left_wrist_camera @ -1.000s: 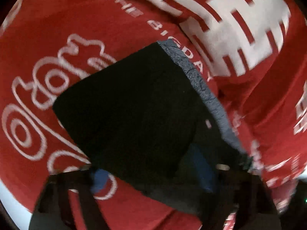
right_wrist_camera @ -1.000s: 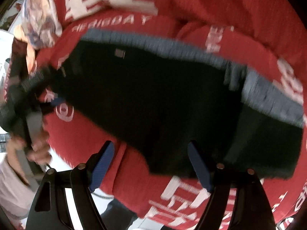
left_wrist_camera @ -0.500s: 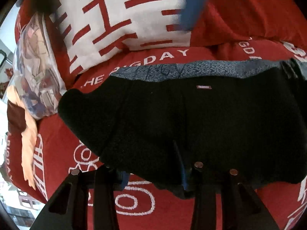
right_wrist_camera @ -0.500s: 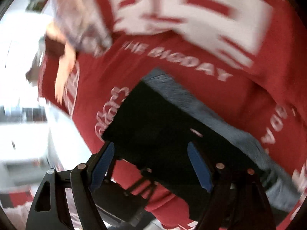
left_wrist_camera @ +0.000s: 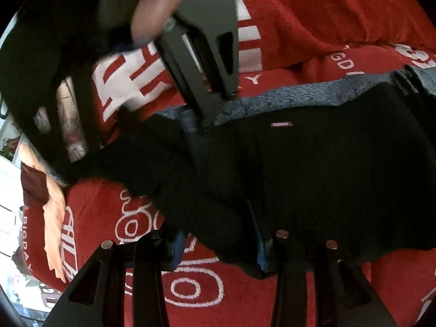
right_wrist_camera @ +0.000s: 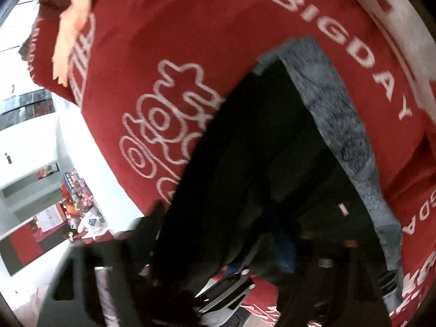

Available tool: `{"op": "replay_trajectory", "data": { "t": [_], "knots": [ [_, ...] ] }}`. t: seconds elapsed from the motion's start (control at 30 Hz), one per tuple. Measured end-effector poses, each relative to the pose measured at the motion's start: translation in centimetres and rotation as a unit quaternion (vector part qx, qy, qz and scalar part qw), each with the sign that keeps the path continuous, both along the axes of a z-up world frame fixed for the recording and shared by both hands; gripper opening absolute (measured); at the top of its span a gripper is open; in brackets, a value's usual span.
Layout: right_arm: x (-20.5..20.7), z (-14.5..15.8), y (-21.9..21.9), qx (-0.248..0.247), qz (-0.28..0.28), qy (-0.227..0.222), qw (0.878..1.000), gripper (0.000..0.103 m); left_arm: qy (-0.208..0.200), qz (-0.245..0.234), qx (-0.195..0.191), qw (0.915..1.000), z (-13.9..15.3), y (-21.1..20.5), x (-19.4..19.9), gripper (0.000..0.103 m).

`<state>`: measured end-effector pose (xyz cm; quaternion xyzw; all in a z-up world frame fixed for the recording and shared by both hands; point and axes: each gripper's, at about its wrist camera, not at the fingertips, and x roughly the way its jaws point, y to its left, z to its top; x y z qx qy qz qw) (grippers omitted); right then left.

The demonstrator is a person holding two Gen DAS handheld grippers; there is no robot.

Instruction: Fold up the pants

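Note:
Black pants with a grey waistband lie flat on a red blanket. At the bottom of the left wrist view my left gripper is shut on the near edge of the pants, with black cloth bunched between its blue pads. My right gripper comes down from the top onto the pants' left end, by the waistband. Its jaws are closing with a raised fold of cloth between them. The right wrist view shows the pants draped over that gripper, hiding most of its fingers.
The blanket carries white lettering and a white patterned patch. A printed cushion lies at its left edge. Beyond that edge are white floor and shelves. A hand holds the right gripper.
My right gripper swung from the pants' near edge to their left end and its jaws narrowed onto cloth. My left gripper rolled, then held still, keeping its grip.

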<state>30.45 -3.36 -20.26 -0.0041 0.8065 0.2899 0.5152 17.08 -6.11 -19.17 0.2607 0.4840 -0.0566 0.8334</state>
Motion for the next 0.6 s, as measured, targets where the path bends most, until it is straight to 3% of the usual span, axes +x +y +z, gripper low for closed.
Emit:
{"op": "replay_trajectory", "data": {
  "t": [0.03,0.13,0.27,0.47,0.6],
  "knots": [
    [0.0,0.4,-0.7,0.010,-0.012,-0.008,1.000,0.024,-0.006,-0.008,0.004,0.9999,0.3,-0.3,-0.3,0.042],
    [-0.6,2.9,-2.8,0.042,-0.022,-0.051,0.998,0.021,-0.022,-0.027,0.001,0.9994,2.3,-1.9,-1.1,0.042],
    [-1.6,6.1,-8.1,0.110,-0.083,-0.067,0.988,0.021,-0.028,-0.027,-0.041,0.9984,5.8,-3.4,-1.3,0.042],
    [-4.7,11.0,-18.9,0.197,-0.194,-0.121,0.953,0.021,-0.041,-0.068,-0.125,0.9889,11.9,-8.9,-2.2,0.042],
    [-7.5,13.4,-26.7,0.221,-0.254,-0.154,0.929,0.021,-0.040,-0.128,-0.150,0.9796,14.5,-14.0,-3.3,0.043]
  ]
}}
